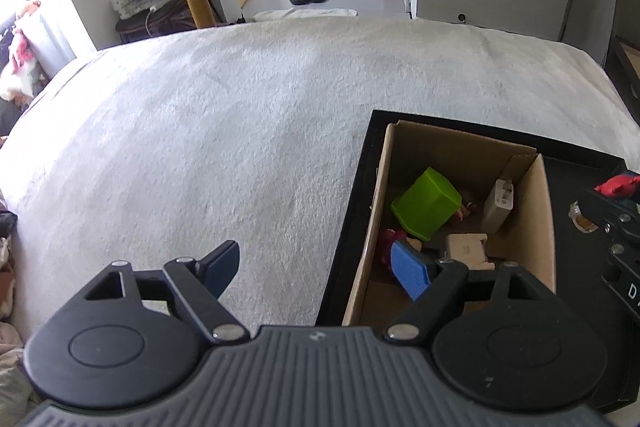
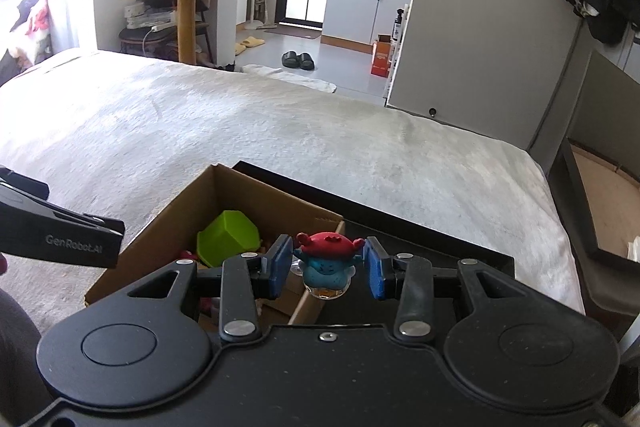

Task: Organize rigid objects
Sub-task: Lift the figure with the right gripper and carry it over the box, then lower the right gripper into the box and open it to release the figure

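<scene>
The right gripper (image 2: pixel 327 267) is clamped on a small blue figurine with a red crab-like cap (image 2: pixel 328 263), pads gripping its sides so it hangs upright, just beside the open brown cardboard box (image 2: pixel 240 183) on the black tray (image 2: pixel 420 227) on the bed, presumably for dropping in. The left gripper (image 1: pixel 316 267) stands apart, empty, straddling the box's near wall.

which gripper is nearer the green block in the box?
Left. The left gripper hangs open at the cardboard box's near corner, one finger over the box just short of the green block. The right gripper holds a toy figure past the box's other side.
</scene>
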A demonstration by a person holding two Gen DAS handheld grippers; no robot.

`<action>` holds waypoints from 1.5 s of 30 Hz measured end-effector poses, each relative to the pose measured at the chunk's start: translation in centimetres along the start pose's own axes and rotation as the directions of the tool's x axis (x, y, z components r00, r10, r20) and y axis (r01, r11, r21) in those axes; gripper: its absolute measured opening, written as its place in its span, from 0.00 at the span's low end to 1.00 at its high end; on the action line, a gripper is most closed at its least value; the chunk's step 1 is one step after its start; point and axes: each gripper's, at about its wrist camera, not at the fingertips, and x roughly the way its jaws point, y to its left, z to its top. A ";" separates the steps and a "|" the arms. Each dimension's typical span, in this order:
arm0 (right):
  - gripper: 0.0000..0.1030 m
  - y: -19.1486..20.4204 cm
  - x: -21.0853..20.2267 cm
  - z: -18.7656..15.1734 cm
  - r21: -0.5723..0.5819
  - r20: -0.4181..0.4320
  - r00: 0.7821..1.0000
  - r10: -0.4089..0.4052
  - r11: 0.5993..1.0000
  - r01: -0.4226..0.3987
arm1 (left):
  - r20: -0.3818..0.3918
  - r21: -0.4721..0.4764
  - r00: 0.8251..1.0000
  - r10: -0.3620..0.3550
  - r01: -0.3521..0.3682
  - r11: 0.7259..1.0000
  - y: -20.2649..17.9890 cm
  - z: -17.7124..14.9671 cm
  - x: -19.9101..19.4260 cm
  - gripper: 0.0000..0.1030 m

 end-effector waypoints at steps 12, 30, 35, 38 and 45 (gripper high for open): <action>0.38 2.3 2.1 0.4 -0.055 -0.047 0.999 0.009 0.998 -0.012 | -0.043 -0.037 0.998 -0.042 0.041 0.998 0.9 -0.3 2.9 0.79; 0.43 3.1 3.8 -1.2 -0.102 -0.124 0.992 -0.026 0.995 0.013 | -0.091 -0.094 0.980 -0.175 0.167 0.982 0.1 -1.3 5.1 0.11; 0.47 2.9 3.4 -1.4 -0.102 -0.117 0.992 -0.035 0.995 0.023 | -0.089 -0.097 0.980 -0.178 0.169 0.981 0.1 -1.4 4.8 0.11; 0.48 2.7 2.9 -1.6 -0.098 -0.115 0.993 -0.041 0.995 0.030 | -0.094 -0.101 0.980 -0.177 0.167 0.981 -0.1 -1.5 4.8 0.11; 0.48 1.9 1.5 -2.3 -0.078 -0.116 0.992 -0.041 0.996 0.032 | -0.101 -0.104 0.979 -0.176 0.166 0.981 -0.1 -1.5 4.9 0.10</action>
